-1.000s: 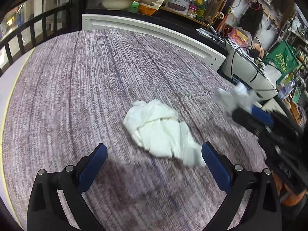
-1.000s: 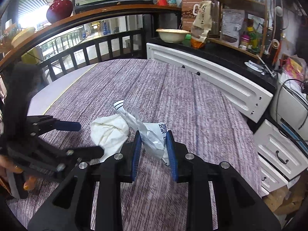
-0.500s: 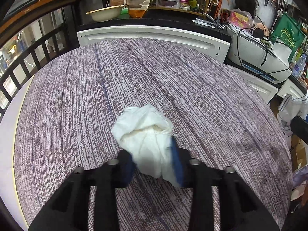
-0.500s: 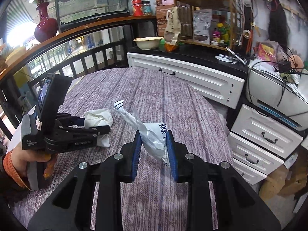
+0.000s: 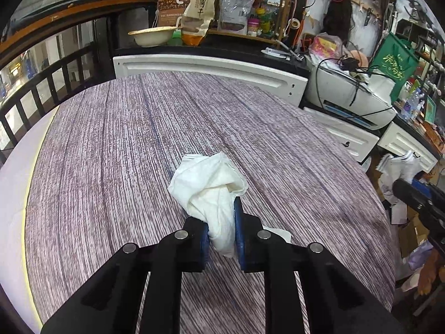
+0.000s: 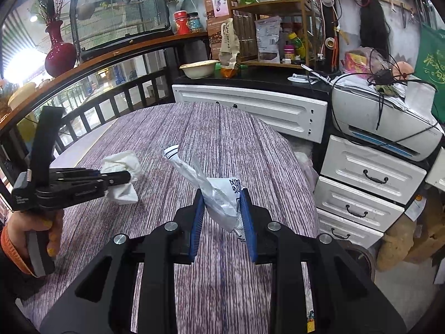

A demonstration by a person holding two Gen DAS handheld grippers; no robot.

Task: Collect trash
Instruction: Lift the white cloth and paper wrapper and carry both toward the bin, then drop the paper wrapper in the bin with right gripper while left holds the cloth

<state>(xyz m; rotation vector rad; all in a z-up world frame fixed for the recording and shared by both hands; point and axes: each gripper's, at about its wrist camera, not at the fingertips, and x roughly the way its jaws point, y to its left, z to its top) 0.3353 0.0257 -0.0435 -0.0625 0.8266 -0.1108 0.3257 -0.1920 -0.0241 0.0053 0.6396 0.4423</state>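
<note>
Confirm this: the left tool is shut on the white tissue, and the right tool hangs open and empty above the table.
Wrong about the right tool: in the right wrist view it is shut on a crumpled plastic wrapper, not open and empty. The left tool is shut on the white tissue, as you say.

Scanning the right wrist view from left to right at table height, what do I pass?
Person's hand → left gripper shut on the crumpled tissue → right gripper shut on the plastic wrapper → white drawers.
</note>
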